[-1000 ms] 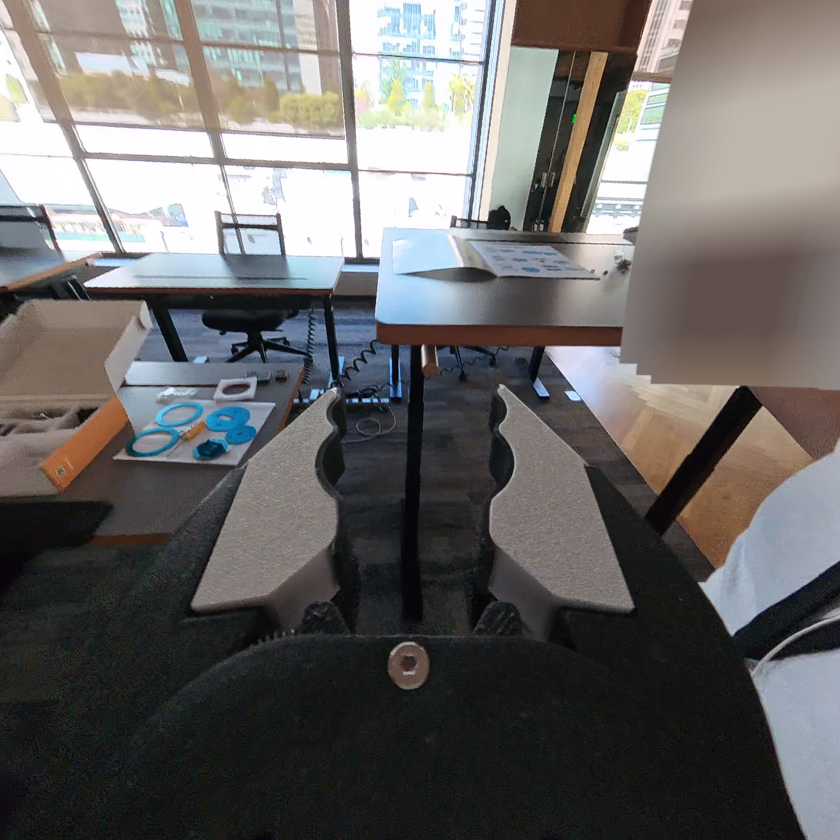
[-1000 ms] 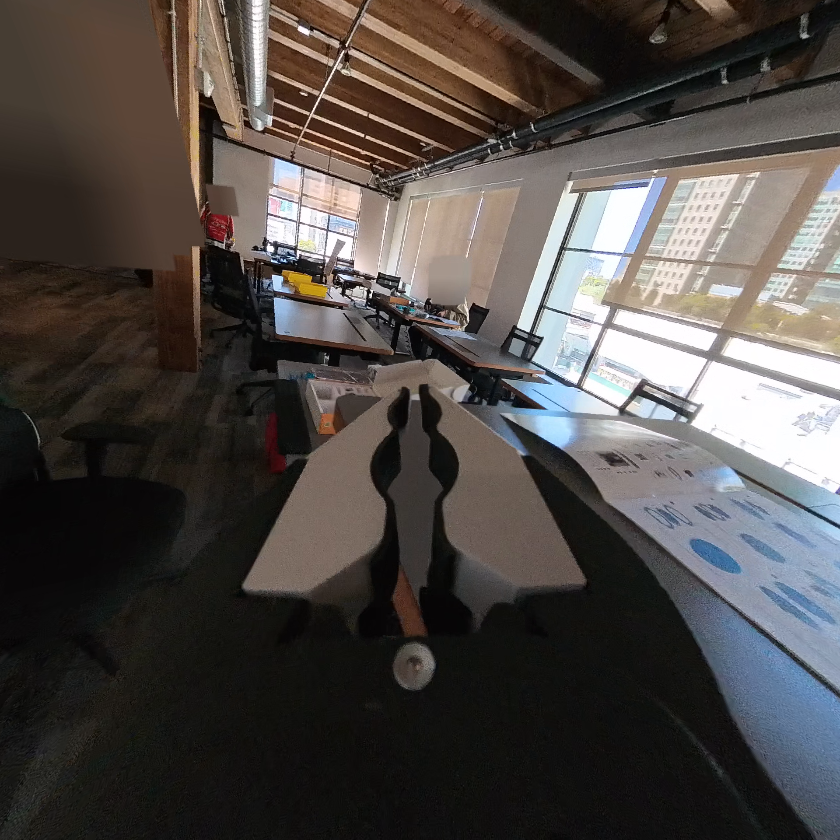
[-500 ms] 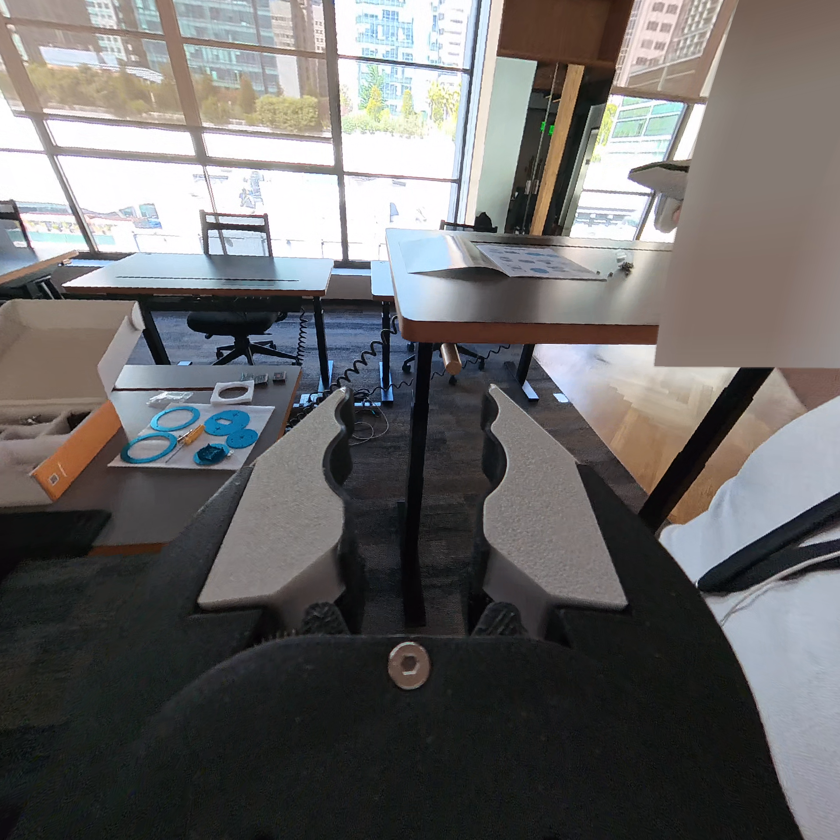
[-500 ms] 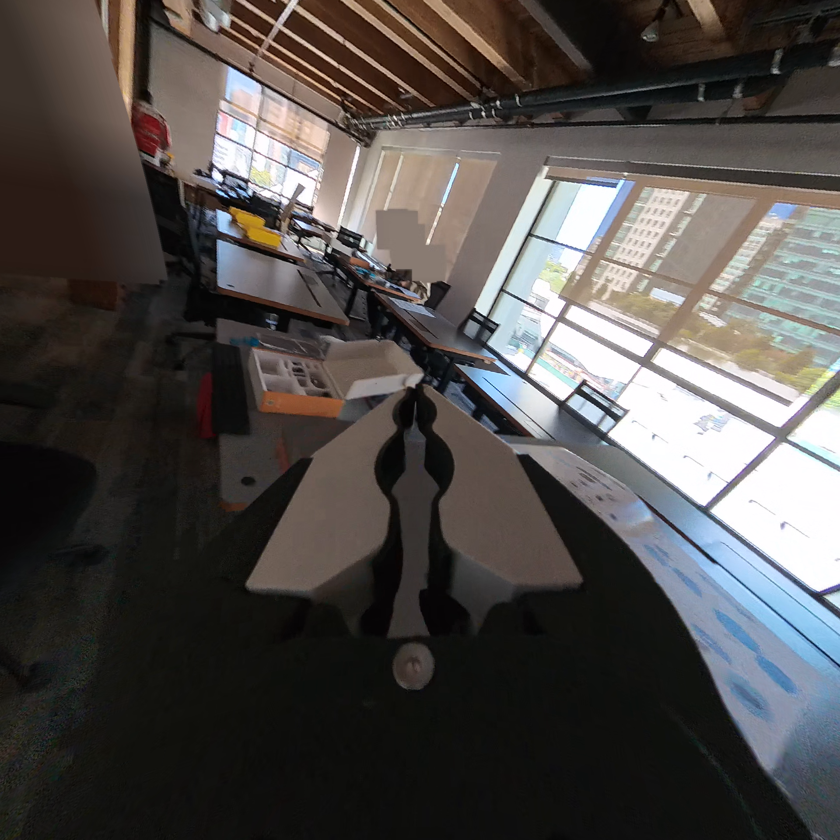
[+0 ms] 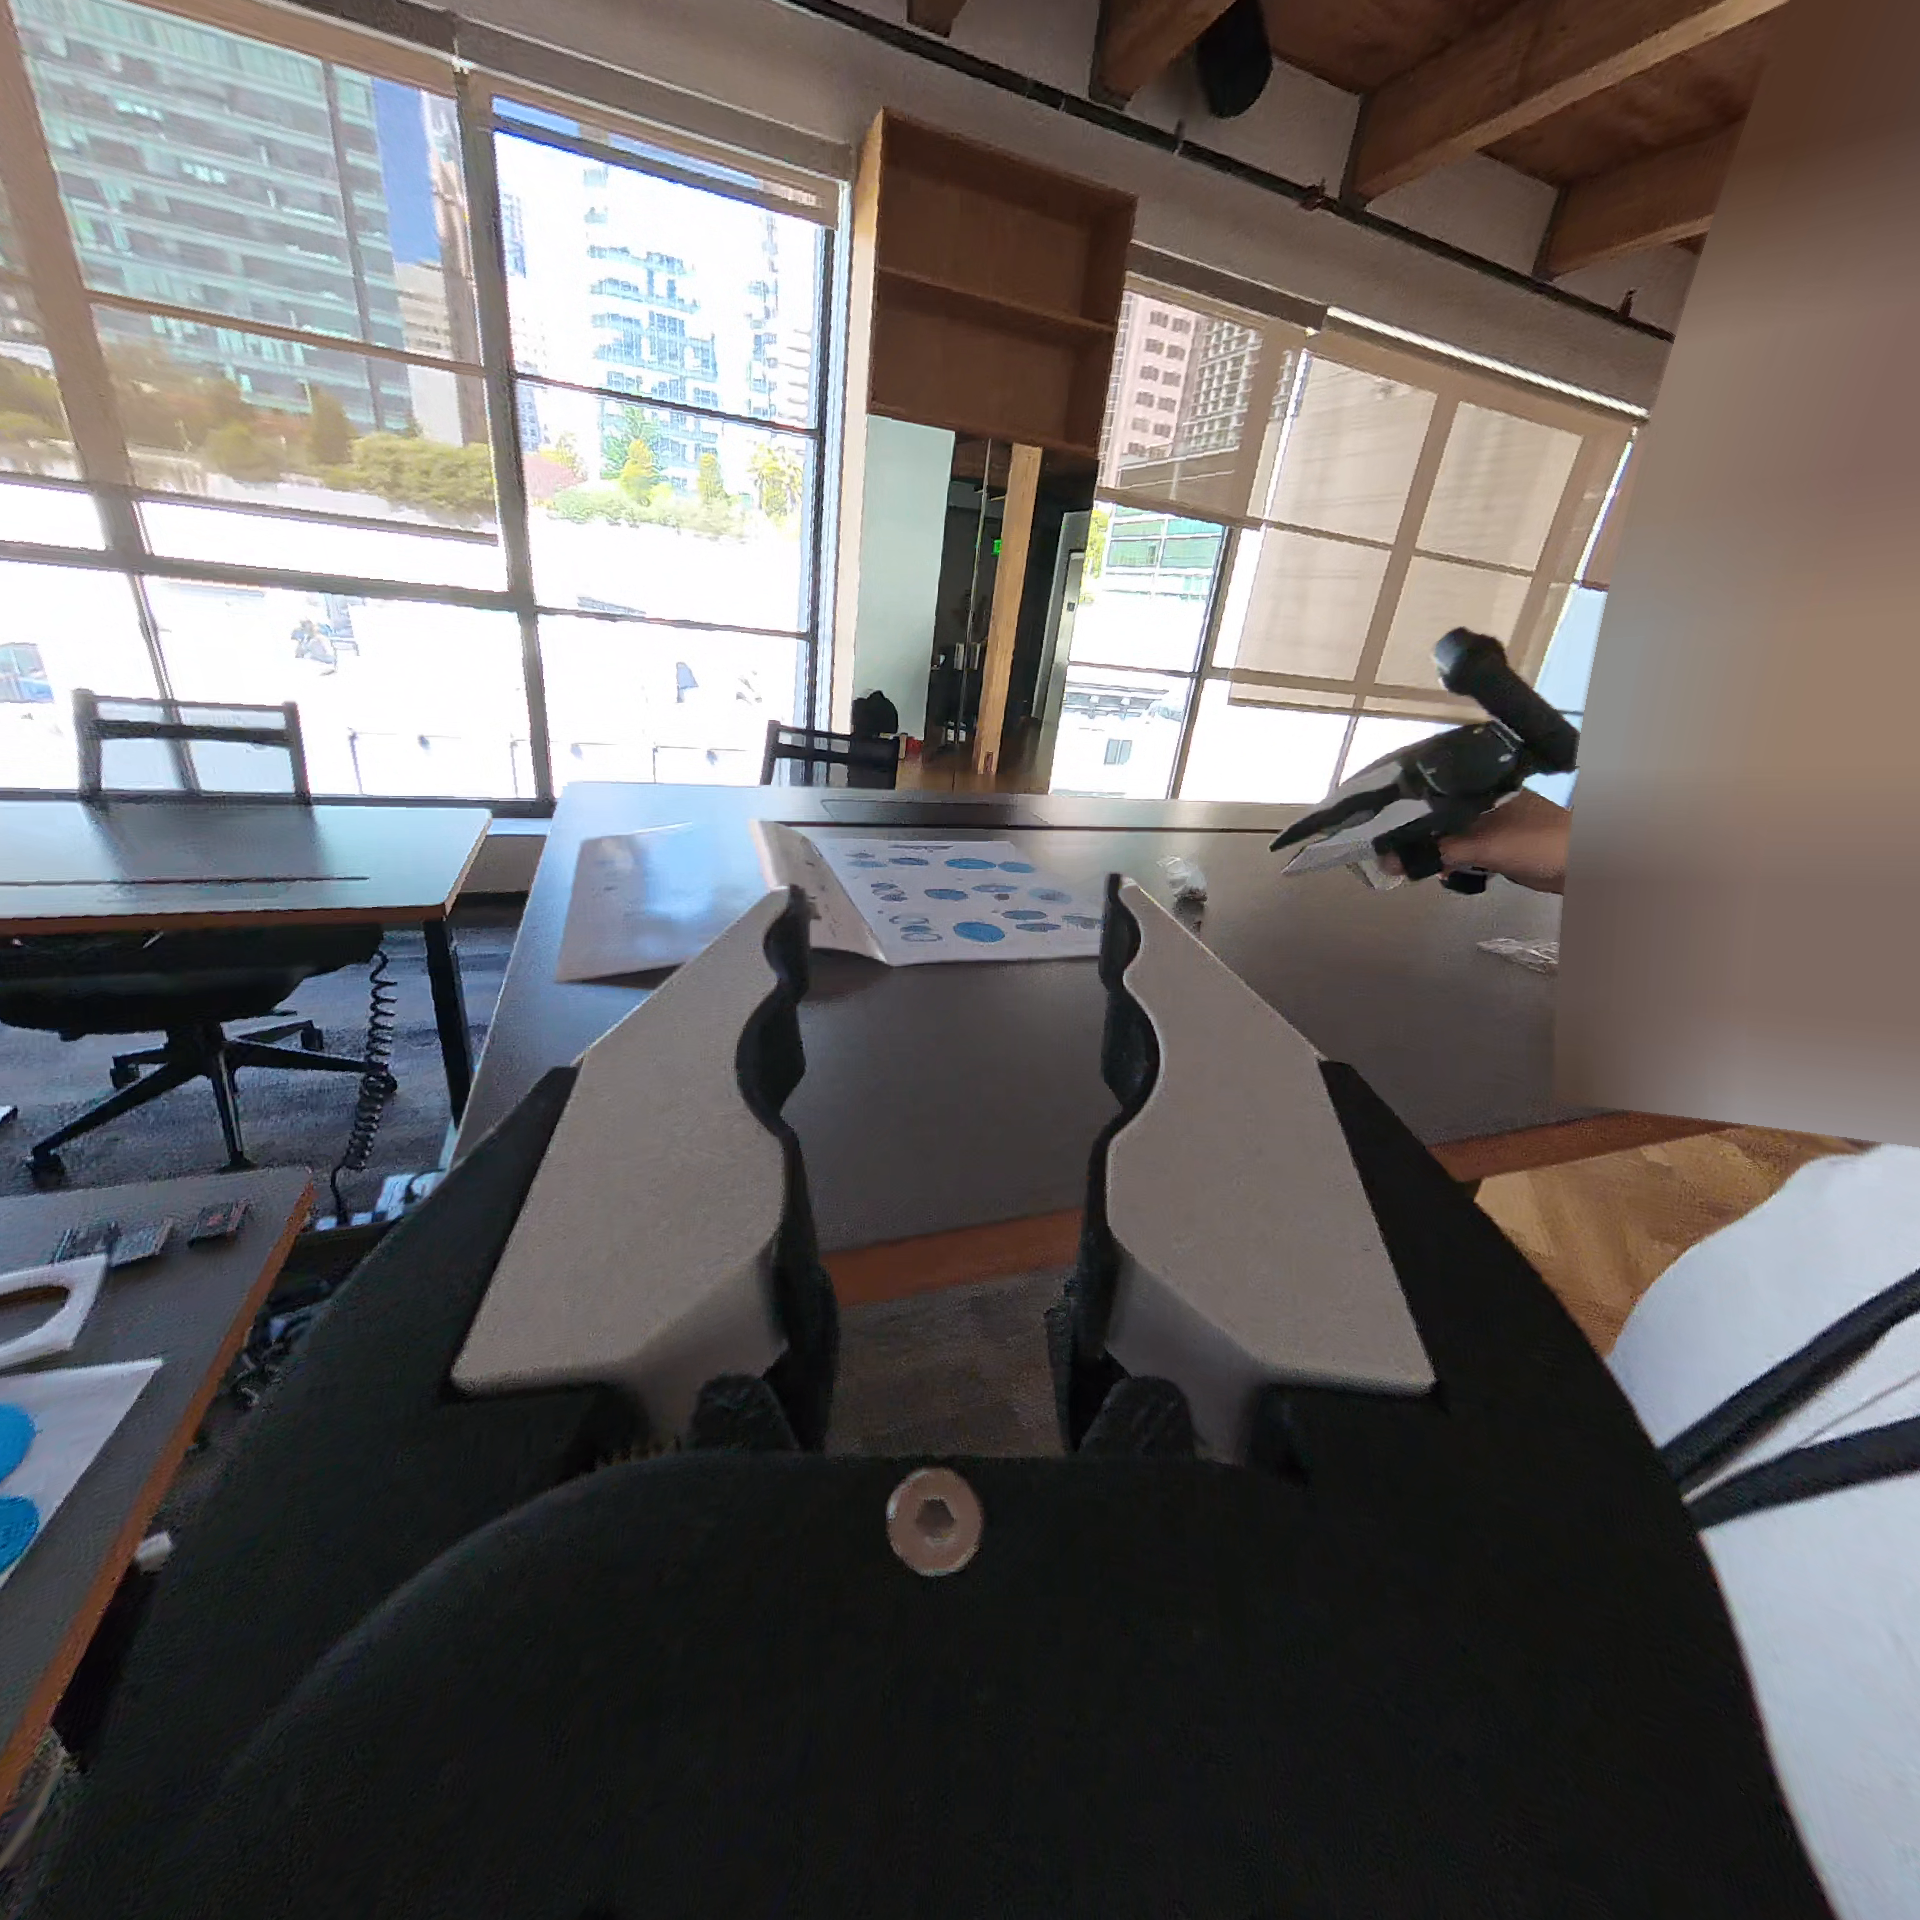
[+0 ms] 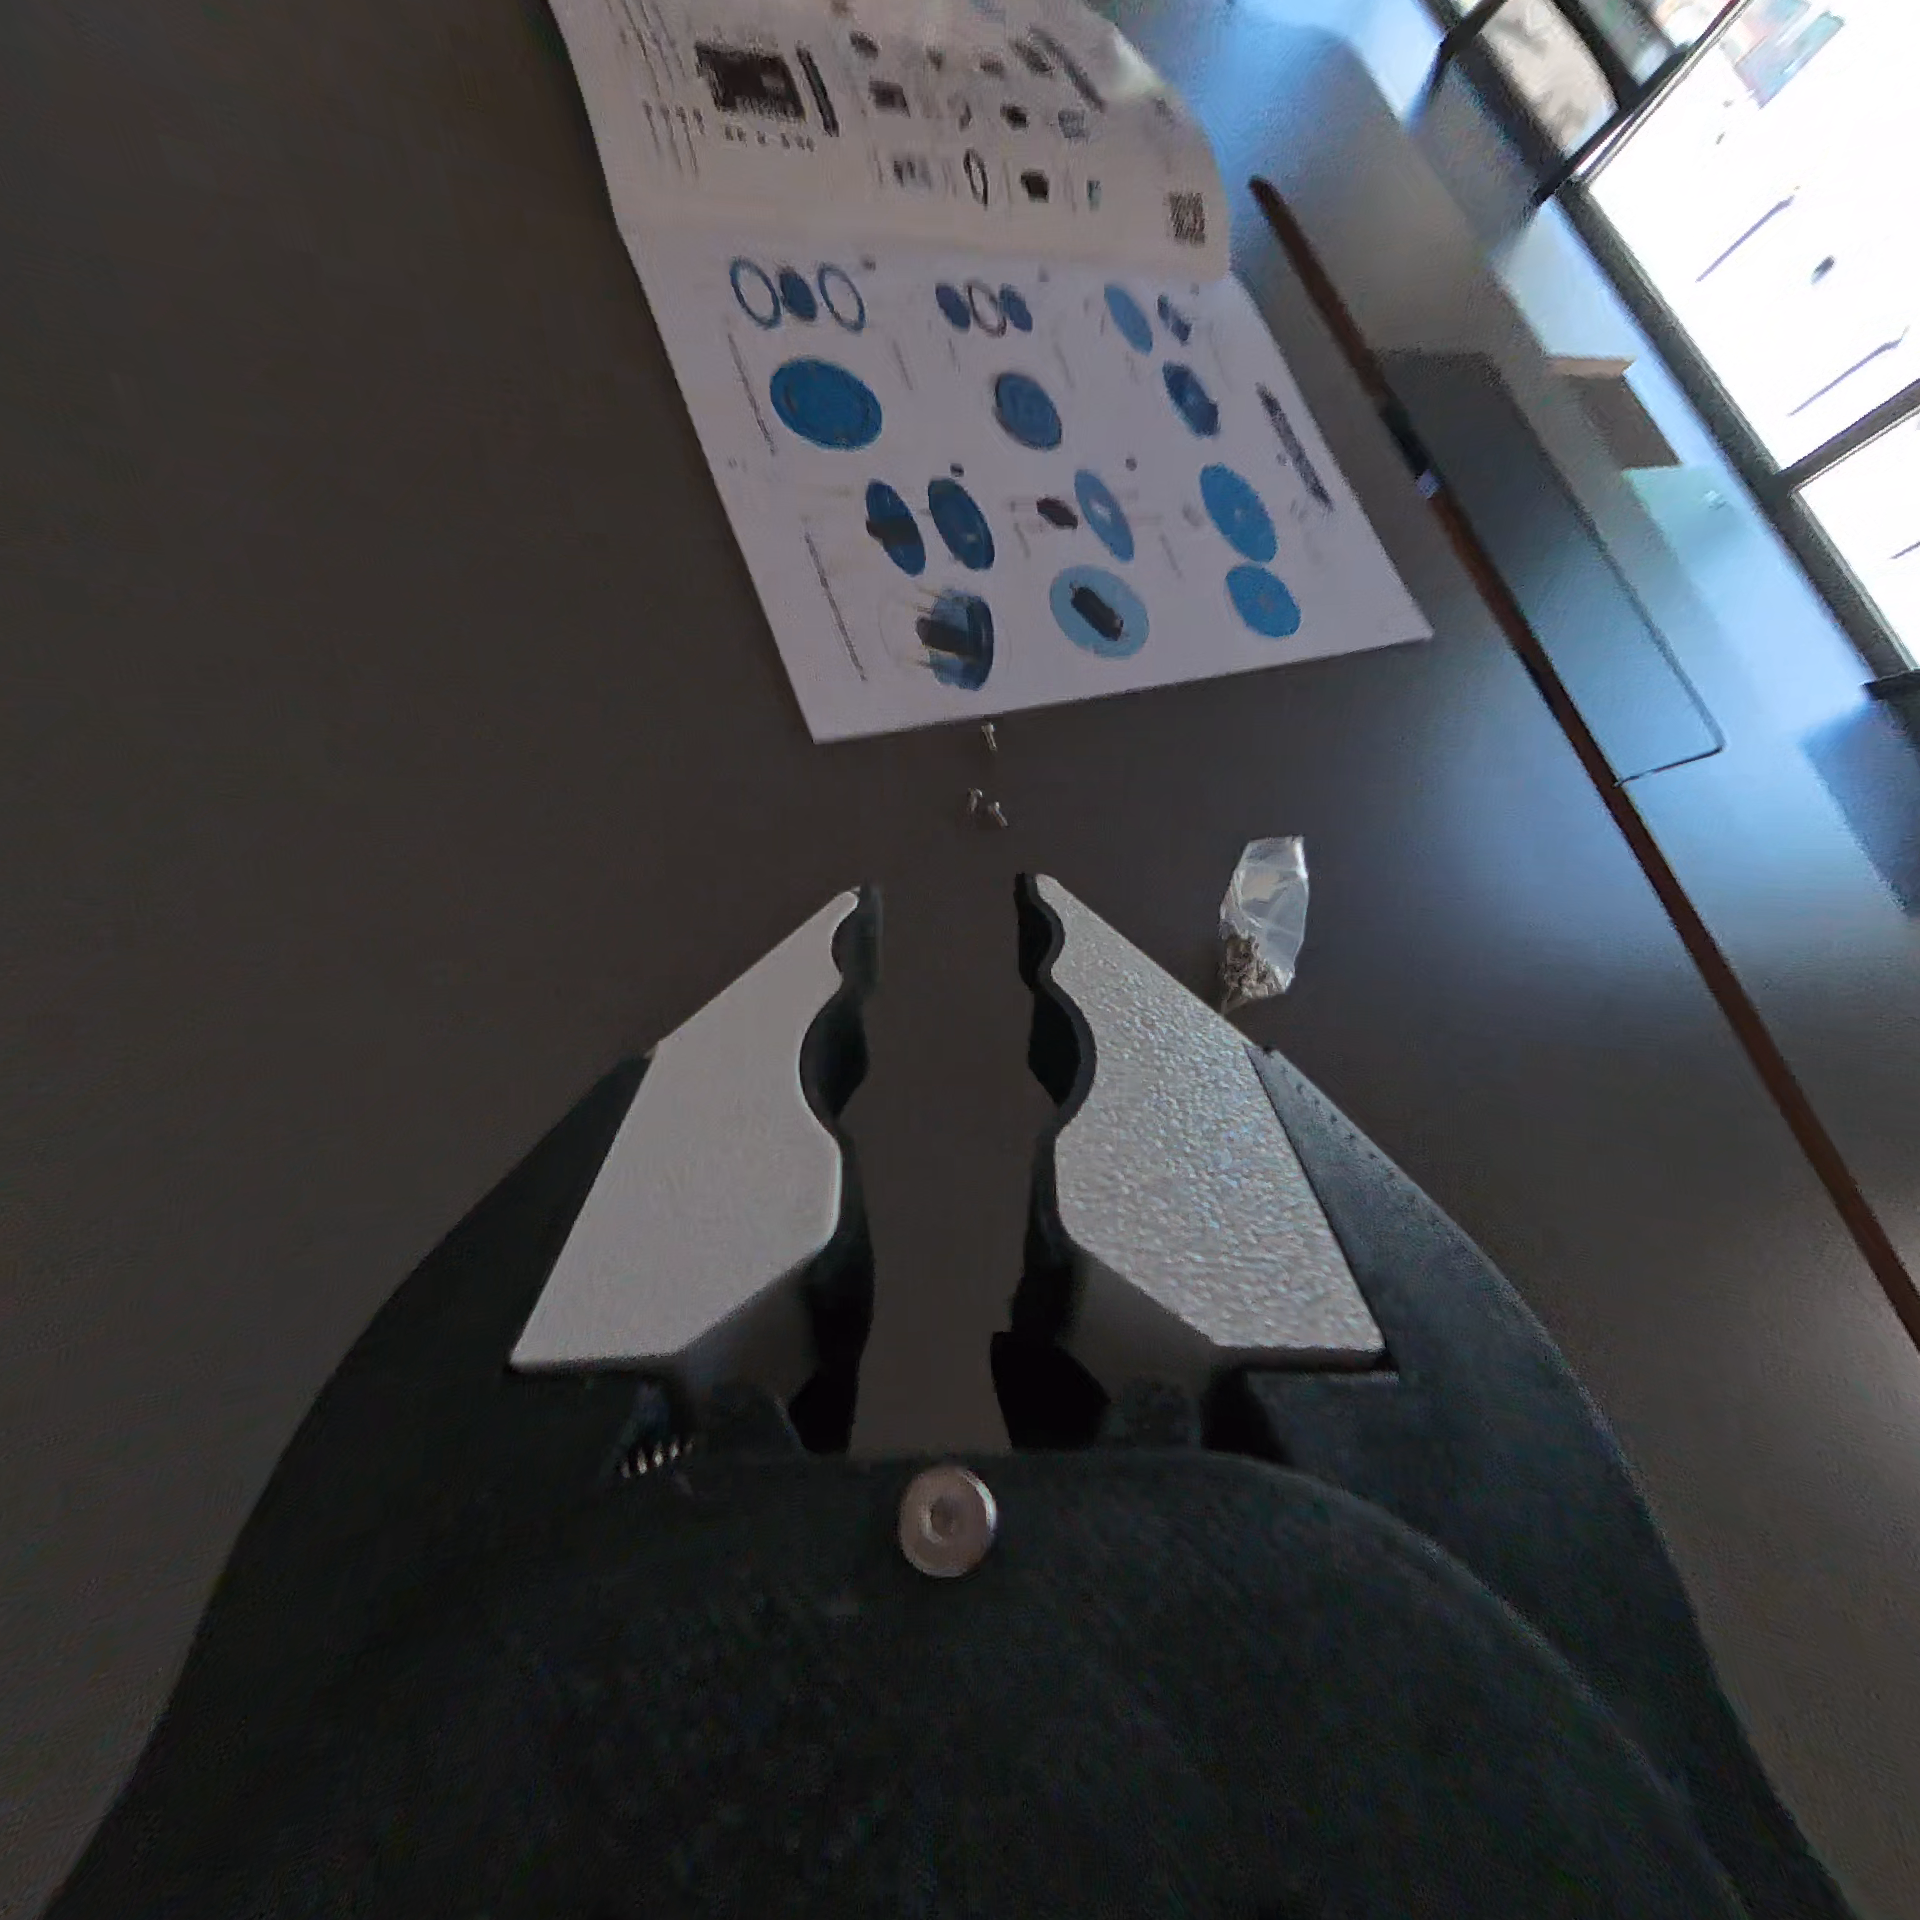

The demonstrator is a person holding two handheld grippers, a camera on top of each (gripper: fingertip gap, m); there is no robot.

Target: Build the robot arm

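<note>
Our right gripper point(image 6: 945, 899) hung over the dark grey tabletop point(image 6: 312, 727), jaws parted and empty — nearest it lay three small silver screws point(image 6: 985, 800), loose, just below the white instruction sheet printed with blue discs point(image 6: 997, 416). A clear plastic bag of screws point(image 6: 1262, 925) lay beside its right finger. Our left gripper point(image 5: 951, 914) hovered open, holding nothing.

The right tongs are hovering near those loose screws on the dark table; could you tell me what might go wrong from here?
1. The screws are tiny and lie close together; the open right tongs could scatter them.
2. The clear bag lies just right of the tongs and might get knocked.
3. The instruction sheet borders the screws and could shift if nudged.
</note>
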